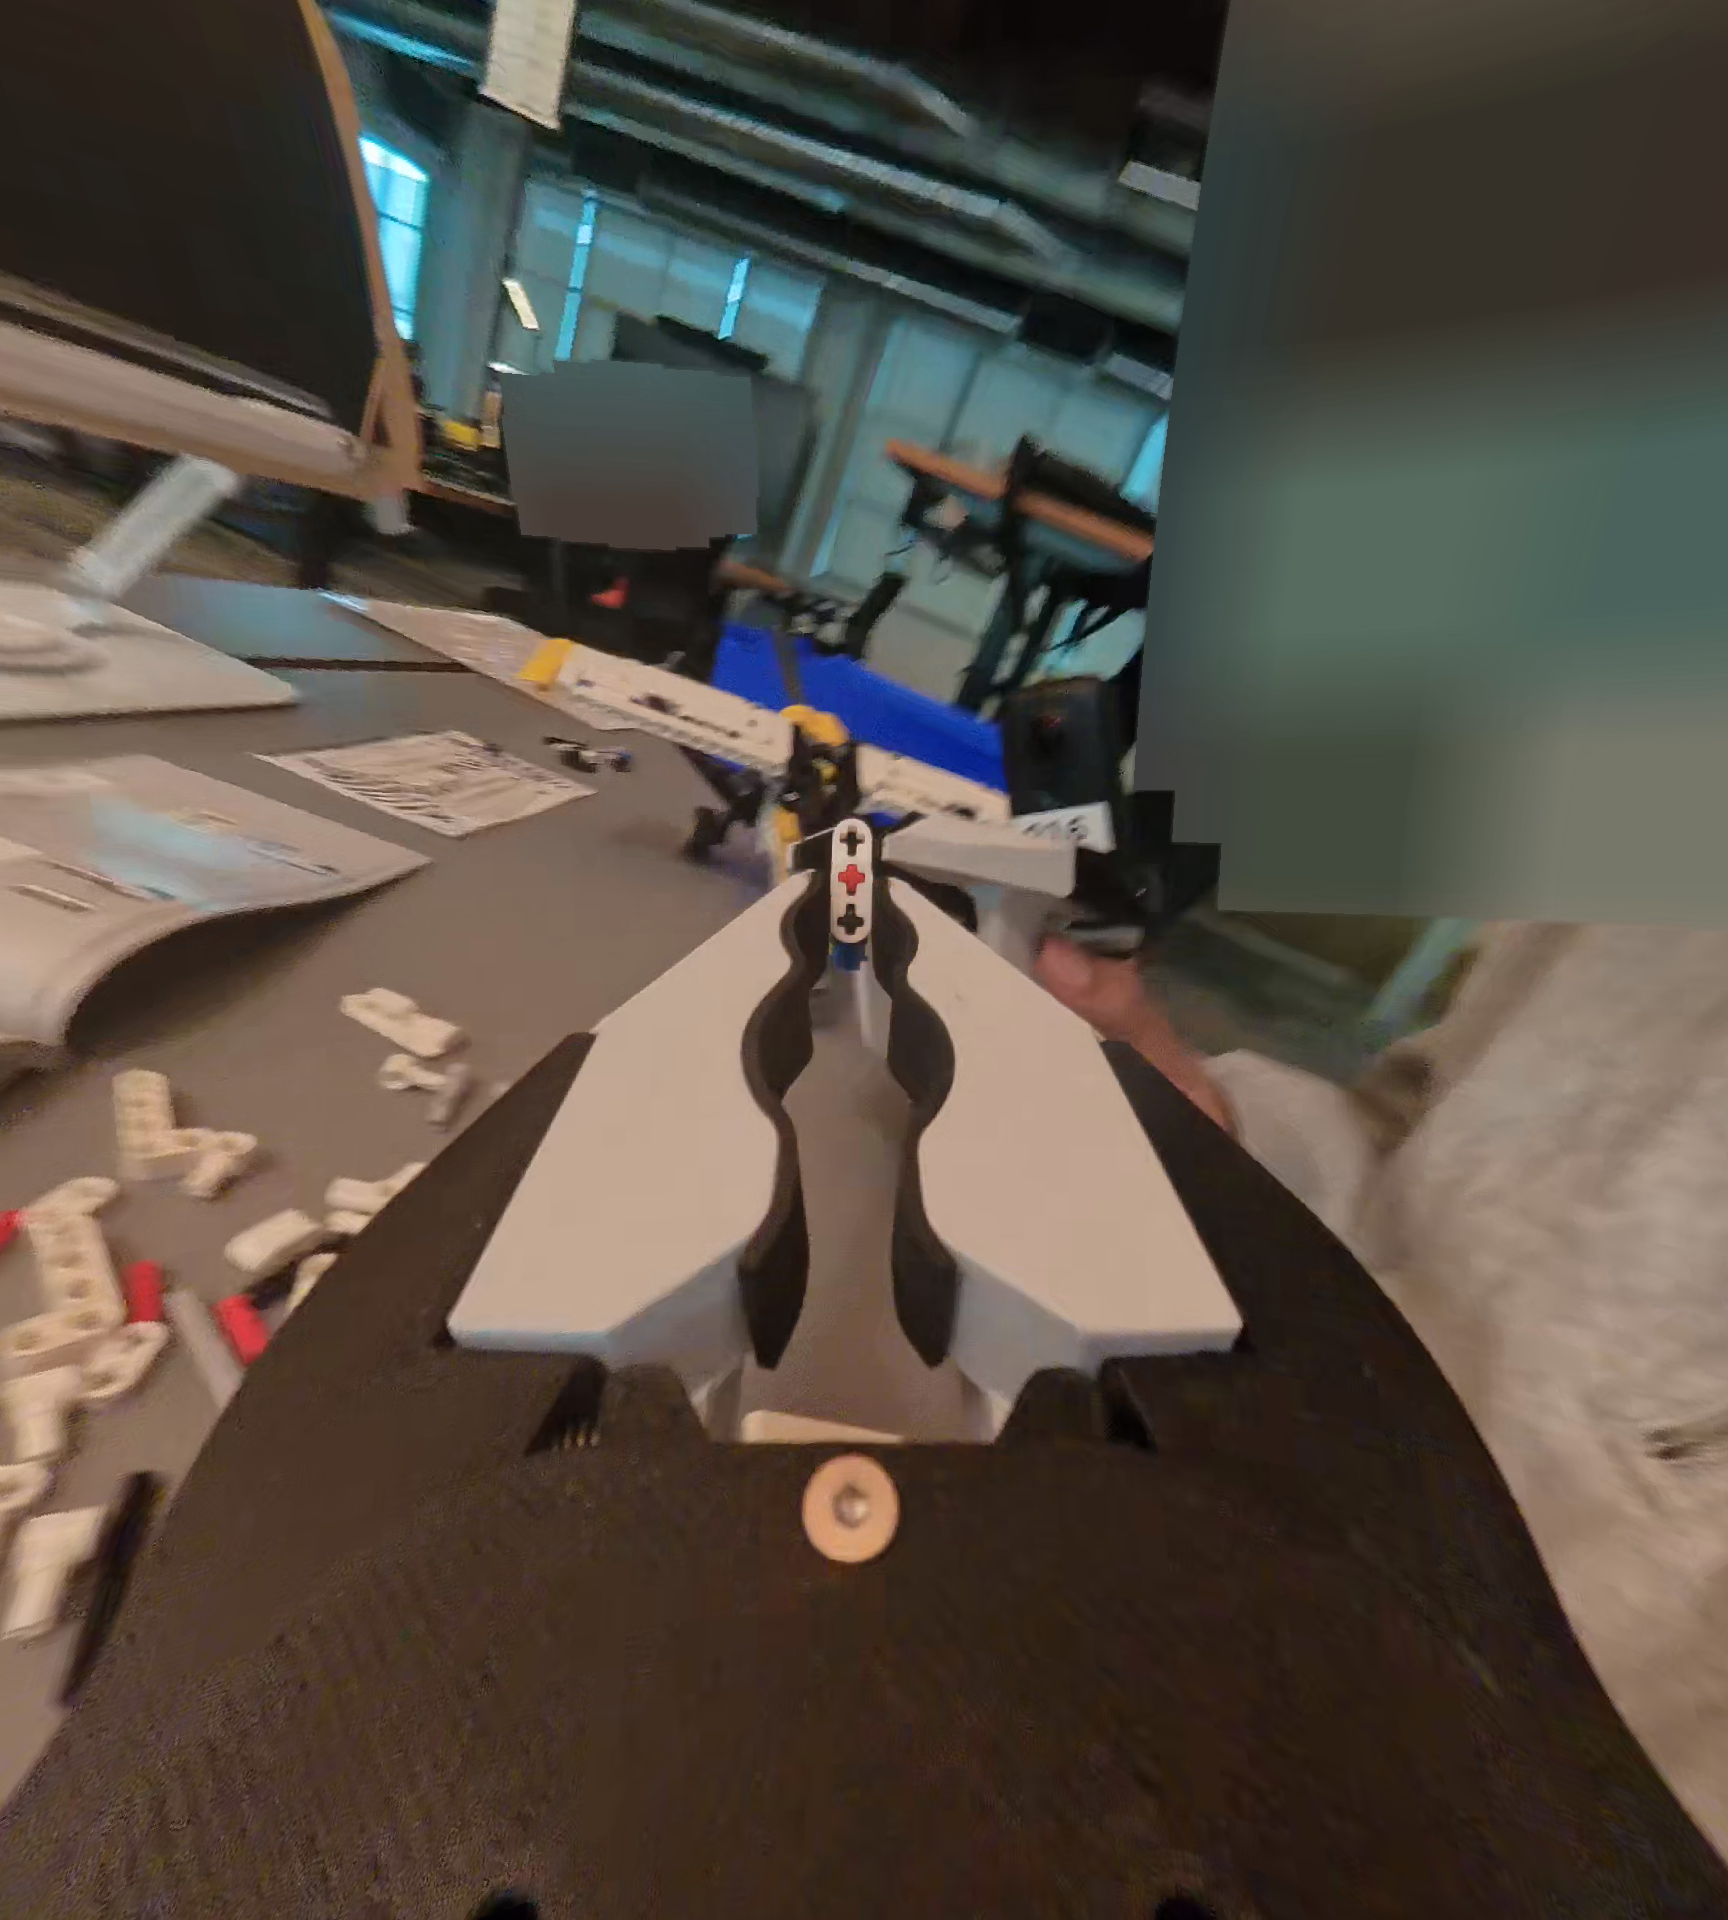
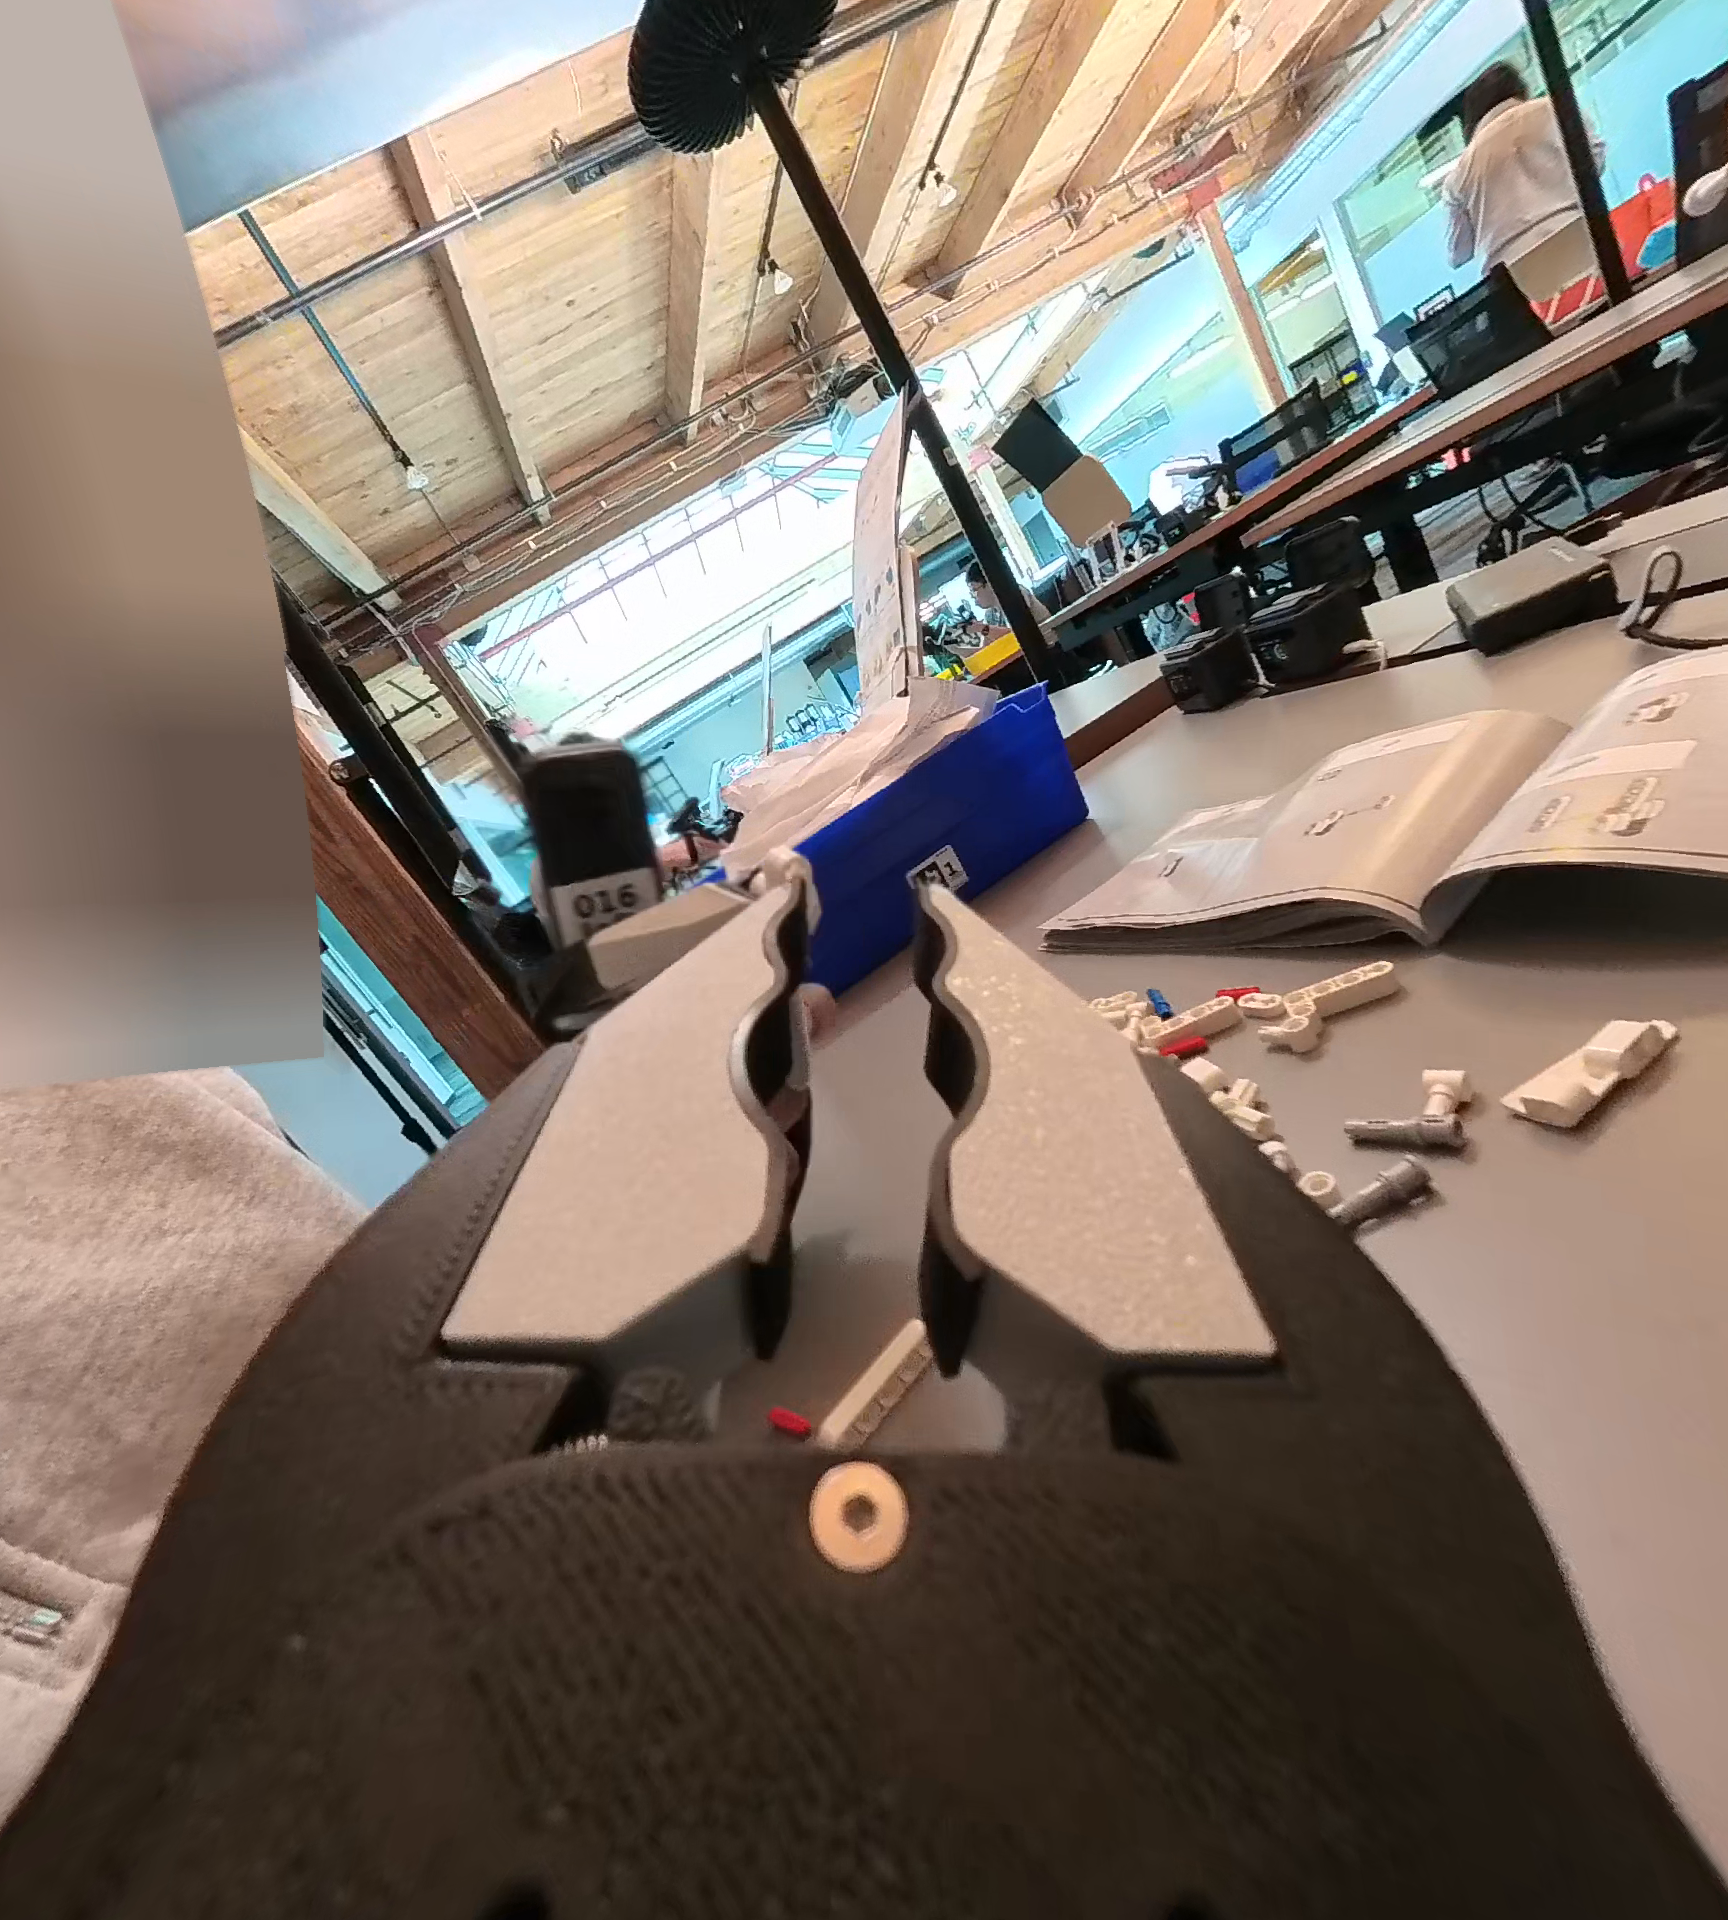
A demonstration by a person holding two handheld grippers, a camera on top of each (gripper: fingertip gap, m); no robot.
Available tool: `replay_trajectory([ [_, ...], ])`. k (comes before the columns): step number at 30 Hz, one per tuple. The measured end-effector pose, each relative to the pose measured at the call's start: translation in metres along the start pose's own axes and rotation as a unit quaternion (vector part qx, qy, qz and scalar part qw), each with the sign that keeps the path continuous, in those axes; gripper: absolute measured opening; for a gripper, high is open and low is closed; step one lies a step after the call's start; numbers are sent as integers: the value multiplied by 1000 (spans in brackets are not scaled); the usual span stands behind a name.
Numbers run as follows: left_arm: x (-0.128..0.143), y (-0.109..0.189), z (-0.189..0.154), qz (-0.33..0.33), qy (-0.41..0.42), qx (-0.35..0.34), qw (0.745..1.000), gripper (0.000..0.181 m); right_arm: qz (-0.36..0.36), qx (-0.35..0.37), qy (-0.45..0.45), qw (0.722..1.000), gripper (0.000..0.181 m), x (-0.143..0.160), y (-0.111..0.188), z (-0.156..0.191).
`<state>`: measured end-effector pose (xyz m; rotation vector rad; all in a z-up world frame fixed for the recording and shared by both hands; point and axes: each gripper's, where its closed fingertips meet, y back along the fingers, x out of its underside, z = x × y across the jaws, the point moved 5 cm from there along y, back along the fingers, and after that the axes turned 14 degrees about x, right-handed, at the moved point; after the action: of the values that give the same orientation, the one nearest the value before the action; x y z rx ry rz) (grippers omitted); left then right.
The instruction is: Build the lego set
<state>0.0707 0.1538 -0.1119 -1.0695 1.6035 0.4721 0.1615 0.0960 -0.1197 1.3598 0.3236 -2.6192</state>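
Both grippers raised above table (image 2: 1462,1351): left gripper (image 1: 851,914) pinching white beam (image 1: 851,879), right gripper (image 2: 860,914) apart.

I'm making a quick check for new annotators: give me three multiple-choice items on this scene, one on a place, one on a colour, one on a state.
1. Where is the open booklet?
A. On the table
B. In the blue bin
C. On the floor

2. What colour is the middle cross hole of the white beam?
A. Red
B. Green
C. Yellow

3. How is the left gripper?
A. Wide open, empty
B. Shut on the white beam
C. Out of view

Answers: 1 A, it lies flat on the grey table. 2 A, red shows between two black holes. 3 B, its fingers pinch the beam at their tips.
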Motion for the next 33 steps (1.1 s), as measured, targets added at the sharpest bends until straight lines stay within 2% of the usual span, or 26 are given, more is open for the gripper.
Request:
replay_trajectory([
  [2, -3, 5, 3, -35, 62, 35, 997, 5, -1, -8, 0, 1000, 19, 0, 0, 2],
  [5, -6, 11, 6, -59, 77, 37, 995, 5, 0, -27, 0, 1000, 20, 0, 0, 7],
  [10, 1, -1, -4, -11, 55, 60, 997, 4, 30, -70, -9, 997, 26, 8, -5, 17],
  [16, 4, -6, -16, 5, 44, 102, 994, 4, 59, -132, -11, 989, 5, 8, 3, 24],
  [19, 8, -11, -17, 12, 62, 119, 991, 5, 67, -144, -10, 987, 5, 6, 8, 22],
  [23, 10, -14, -18, 12, 68, 124, 990, 21, 46, -163, -32, 985, 5, 0, 10, 24],
  [24, 9, -14, -19, 10, 70, 127, 989, 20, 46, -170, -37, 984, 5, 0, 9, 25],
  [26, 8, -14, -20, 8, 70, 136, 988, 5, 44, -170, -35, 984, 5, 0, 8, 25],
  [33, 8, -14, -24, 22, 38, 127, 991, 4, 24, -164, 28, 986, 6, -1, 10, 30],
])
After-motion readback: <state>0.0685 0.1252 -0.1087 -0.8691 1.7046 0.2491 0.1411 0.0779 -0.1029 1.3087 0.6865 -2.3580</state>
